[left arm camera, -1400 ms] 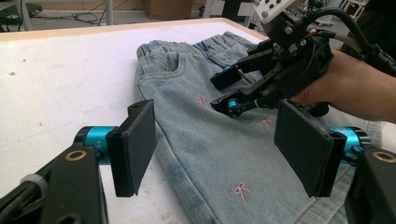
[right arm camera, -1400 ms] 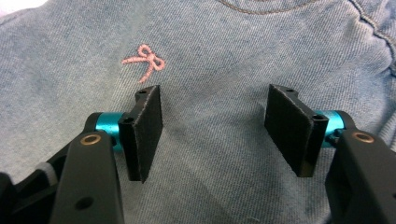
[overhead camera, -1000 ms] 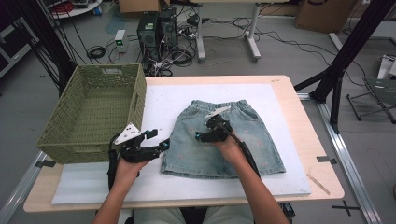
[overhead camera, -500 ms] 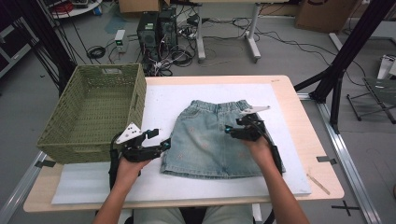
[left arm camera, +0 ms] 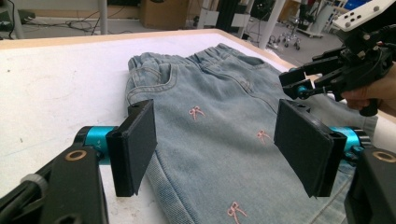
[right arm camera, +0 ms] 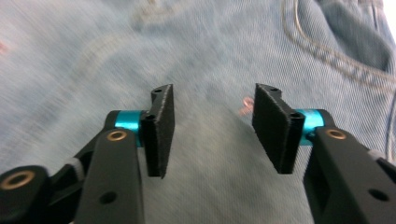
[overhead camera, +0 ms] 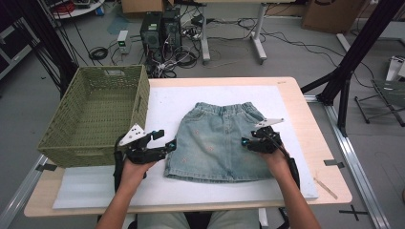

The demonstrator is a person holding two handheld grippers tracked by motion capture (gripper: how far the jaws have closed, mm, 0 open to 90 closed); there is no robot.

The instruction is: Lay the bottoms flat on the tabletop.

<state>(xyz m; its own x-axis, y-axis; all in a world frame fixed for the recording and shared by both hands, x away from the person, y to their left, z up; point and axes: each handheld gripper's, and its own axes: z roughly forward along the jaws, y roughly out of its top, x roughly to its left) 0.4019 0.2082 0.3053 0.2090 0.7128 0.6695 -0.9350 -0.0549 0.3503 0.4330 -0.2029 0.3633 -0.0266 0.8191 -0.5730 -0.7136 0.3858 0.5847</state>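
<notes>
Denim skirt (overhead camera: 217, 140) lies flat on the counter (overhead camera: 305, 119); left gripper (overhead camera: 165, 139) gapes at its left hem, right gripper (overhead camera: 244, 141), half-closed and empty, hides its right edge.

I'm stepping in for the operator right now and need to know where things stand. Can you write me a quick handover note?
Left gripper: open, at the left hem corner of the denim skirt, nothing held.
Right gripper: open over the skirt's right side, its jaws have just been closing, nothing clamped between them.
Skirt: lies flat and unfolded on the white mat, waistband away from the person.
Green wicker basket: at the left of the table, nothing inside.
Done: skirt spread out.
Left: probably grip, fold and put it in the basket.
</notes>
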